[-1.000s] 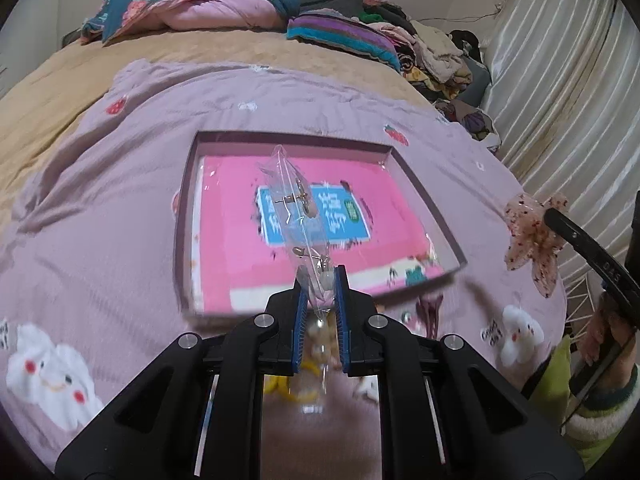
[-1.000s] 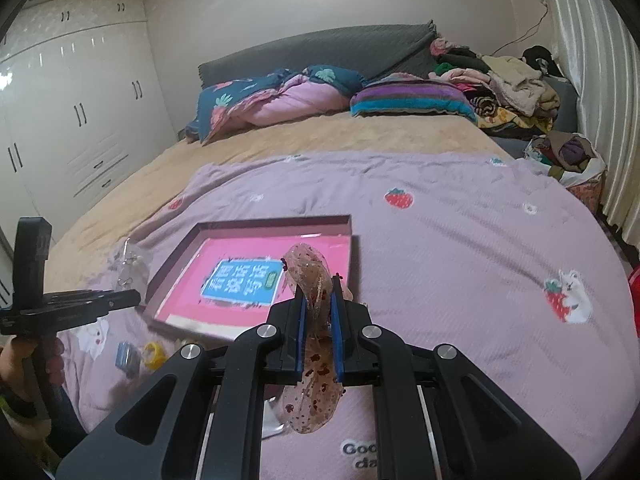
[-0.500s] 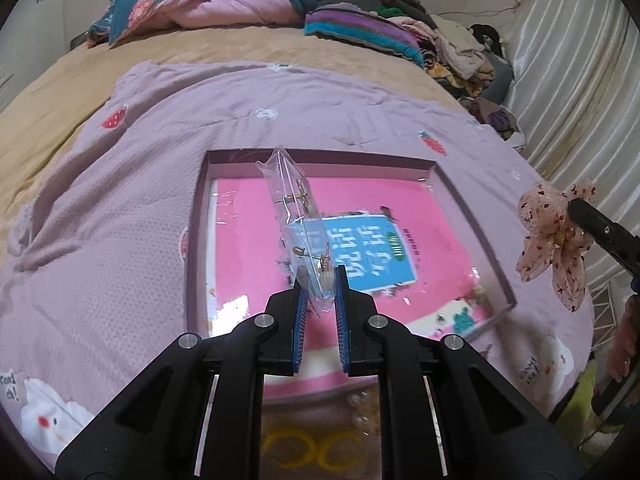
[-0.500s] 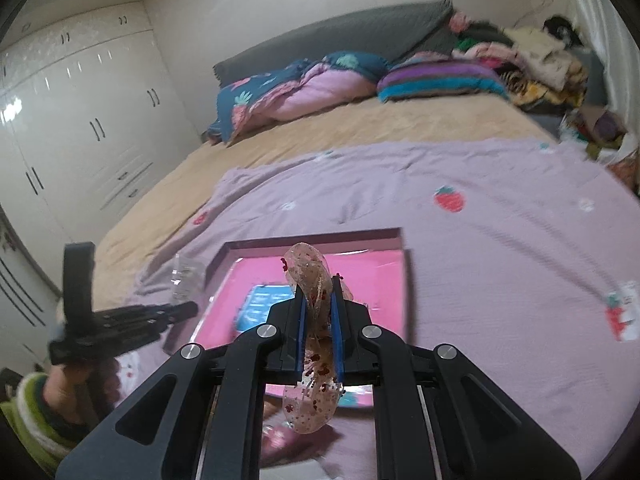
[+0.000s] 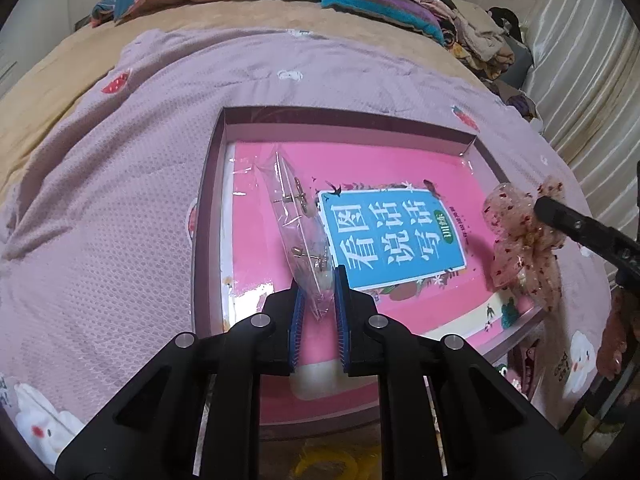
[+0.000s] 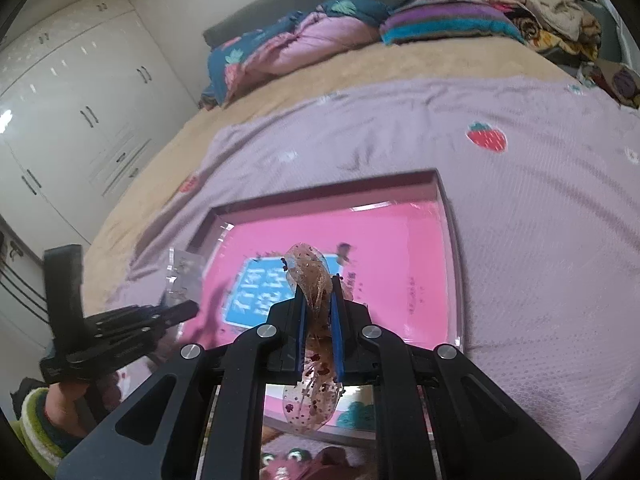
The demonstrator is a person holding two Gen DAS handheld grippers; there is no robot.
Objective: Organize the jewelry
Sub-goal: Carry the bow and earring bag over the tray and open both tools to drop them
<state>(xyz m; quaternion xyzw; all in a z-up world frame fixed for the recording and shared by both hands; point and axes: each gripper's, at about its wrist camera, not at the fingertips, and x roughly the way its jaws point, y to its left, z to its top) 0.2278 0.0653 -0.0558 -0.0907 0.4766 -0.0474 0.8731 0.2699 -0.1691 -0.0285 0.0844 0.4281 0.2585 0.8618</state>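
over the bed's lilac blanket, both tongs are closing in on the tray — left tongs pinching the clear earring packet, right tongs pinching the sheer spotted bow. both items are now hanging above the tray — release looks imminent.

black tongs, blue pads, silver screws; green-cream striped knit sleeve.

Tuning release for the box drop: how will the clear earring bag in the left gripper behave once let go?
Likely floppy: the clear earring bag creases and leans above the left gripper. Probably very light, just thin film and small earrings, so it may flutter or cling to a pad. The glossy film could slide on the shiny lining of the box.
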